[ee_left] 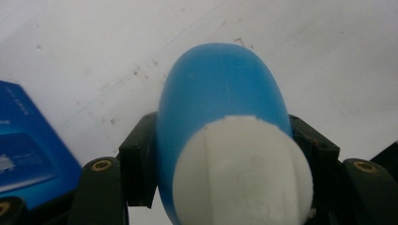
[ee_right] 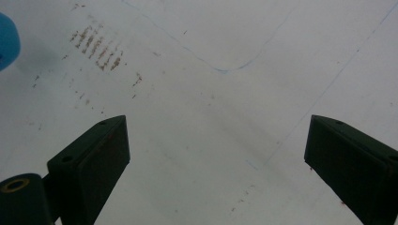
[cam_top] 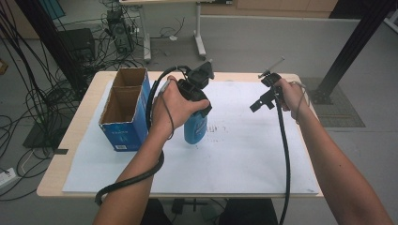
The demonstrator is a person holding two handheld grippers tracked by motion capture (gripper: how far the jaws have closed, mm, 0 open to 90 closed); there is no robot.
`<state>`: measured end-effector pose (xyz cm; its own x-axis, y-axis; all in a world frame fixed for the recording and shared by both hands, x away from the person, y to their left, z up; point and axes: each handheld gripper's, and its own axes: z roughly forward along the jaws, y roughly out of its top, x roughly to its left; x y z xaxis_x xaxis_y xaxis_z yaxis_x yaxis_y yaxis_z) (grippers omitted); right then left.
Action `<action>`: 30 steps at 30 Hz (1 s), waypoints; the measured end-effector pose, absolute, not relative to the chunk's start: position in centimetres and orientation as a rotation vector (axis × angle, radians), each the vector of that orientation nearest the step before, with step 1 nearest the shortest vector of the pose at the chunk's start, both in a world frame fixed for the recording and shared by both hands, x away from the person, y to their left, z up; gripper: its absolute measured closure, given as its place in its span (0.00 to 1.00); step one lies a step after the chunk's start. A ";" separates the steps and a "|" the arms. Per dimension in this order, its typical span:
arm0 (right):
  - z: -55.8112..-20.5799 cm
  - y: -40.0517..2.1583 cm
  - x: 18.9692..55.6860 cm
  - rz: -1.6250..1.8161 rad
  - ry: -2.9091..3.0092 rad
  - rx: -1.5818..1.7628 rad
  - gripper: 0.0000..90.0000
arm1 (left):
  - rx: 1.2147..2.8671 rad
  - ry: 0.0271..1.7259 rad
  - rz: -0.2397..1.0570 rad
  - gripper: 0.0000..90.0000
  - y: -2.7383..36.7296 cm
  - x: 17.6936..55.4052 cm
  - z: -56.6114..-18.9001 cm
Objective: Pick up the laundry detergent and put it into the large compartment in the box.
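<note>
Nothing's reading clearly: print on the blue box (cam_top: 123,136), lower left, and on the bottle (cam_top: 195,129) is showing too blurry.

The bottle (cam_top: 195,126) stands just right of the box (cam_top: 126,110) (both on the sheet (cam_top: 244,154)).

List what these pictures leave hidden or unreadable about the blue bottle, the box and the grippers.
- Blue bottle: its upper part in the high view, covered by the left hand and left gripper.
- Bottle base: in the left gripper view, hidden behind the bottle's own body.
- Blue box: its print is too small to read in the high view, and it is cut off by the edge in the left gripper view.
- Right gripper: its body lies below the frame in its own view.
</note>
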<state>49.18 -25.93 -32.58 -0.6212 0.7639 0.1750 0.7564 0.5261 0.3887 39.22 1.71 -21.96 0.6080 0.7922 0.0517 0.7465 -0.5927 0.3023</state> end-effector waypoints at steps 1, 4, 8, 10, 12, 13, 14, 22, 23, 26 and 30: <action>-32.6 -25.9 49.2 0.680 2.732 1.358 0.08 | 2.590 1.261 0.270 0.42 1.7 39.2 -21.4; -32.4 -25.8 49.0 0.674 2.733 1.352 0.08 | 2.576 1.260 0.288 0.42 1.6 39.2 -19.9; -32.2 -25.8 49.0 0.685 2.732 1.340 0.08 | 2.584 1.249 0.316 0.42 1.4 39.1 -18.0; -32.2 -25.9 49.0 0.681 2.727 1.344 0.08 | 2.575 1.239 0.324 0.42 1.4 39.1 -17.0; -32.1 -26.1 49.0 0.678 2.723 1.341 0.08 | 2.560 1.235 0.317 0.42 1.5 39.1 -16.1; -32.0 -26.1 49.0 0.680 2.722 1.343 0.08 | 2.556 1.230 0.309 0.42 1.6 39.1 -15.6; -32.0 -26.1 49.0 0.680 2.723 1.341 0.08 | 2.549 1.226 0.303 0.42 1.6 39.1 -15.1; -31.5 -26.2 48.9 0.689 2.713 1.343 0.08 | 2.533 1.209 0.290 0.42 1.9 39.4 -12.7; -31.5 -26.2 48.9 0.690 2.713 1.343 0.08 | 2.532 1.212 0.286 0.42 2.0 39.5 -12.6; -31.4 -26.4 48.9 0.683 2.710 1.345 0.08 | 2.530 1.211 0.282 0.42 2.2 39.8 -12.3; -31.4 -26.6 49.1 0.678 2.706 1.351 0.08 | 2.525 1.218 0.273 0.42 2.6 40.0 -12.1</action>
